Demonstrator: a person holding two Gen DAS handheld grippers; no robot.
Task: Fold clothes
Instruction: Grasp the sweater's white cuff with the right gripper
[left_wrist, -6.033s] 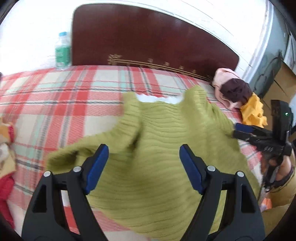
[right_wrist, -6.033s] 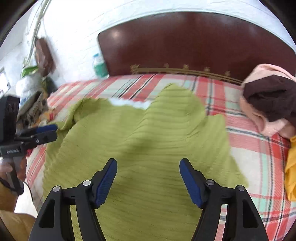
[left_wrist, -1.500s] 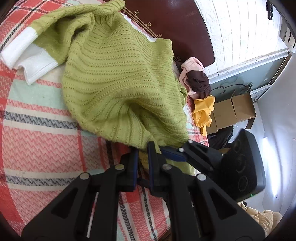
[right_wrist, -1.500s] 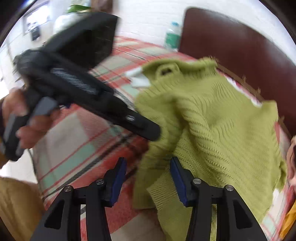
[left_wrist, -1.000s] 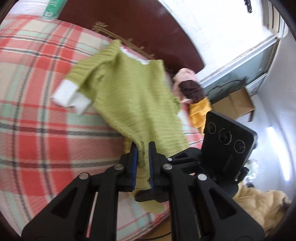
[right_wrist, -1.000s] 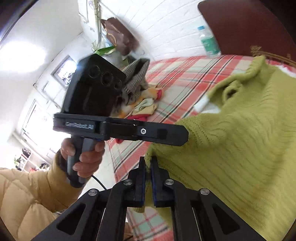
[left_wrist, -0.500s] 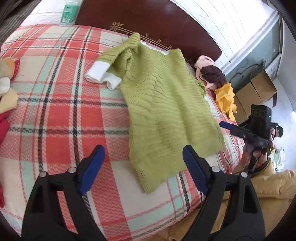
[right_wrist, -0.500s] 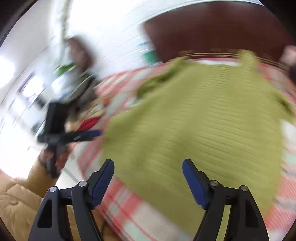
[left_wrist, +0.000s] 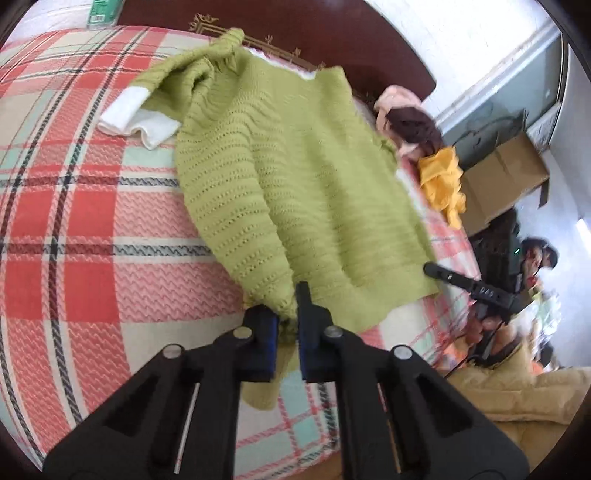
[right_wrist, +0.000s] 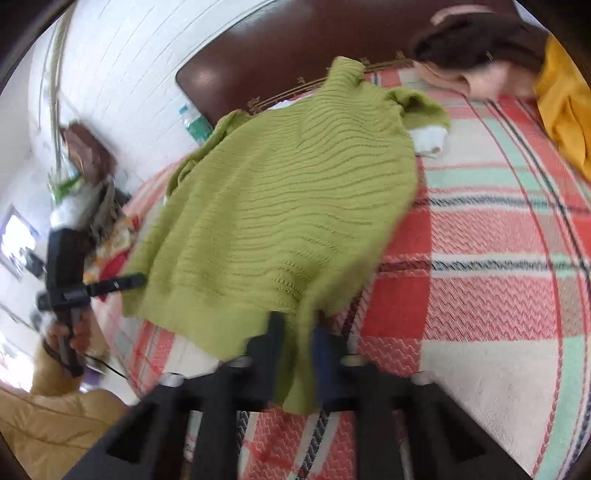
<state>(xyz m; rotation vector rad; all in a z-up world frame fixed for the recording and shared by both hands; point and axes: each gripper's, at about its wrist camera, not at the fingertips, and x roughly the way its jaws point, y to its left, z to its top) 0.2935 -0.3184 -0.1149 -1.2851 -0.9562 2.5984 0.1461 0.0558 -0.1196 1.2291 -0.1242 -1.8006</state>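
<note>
Two hem corners of green sweater (left_wrist: 303, 177) hidden between jaws.

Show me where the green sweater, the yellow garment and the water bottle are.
green sweater (left_wrist: 303, 177), left wrist view, middle of its body
yellow garment (left_wrist: 441, 184), left wrist view, its crumpled middle
water bottle (right_wrist: 194, 123), right wrist view, its label

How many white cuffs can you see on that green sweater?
2. One cuff lies on the bed on the sweater's left side in the left view; the other cuff peeks out at its right side in the right view.
</note>
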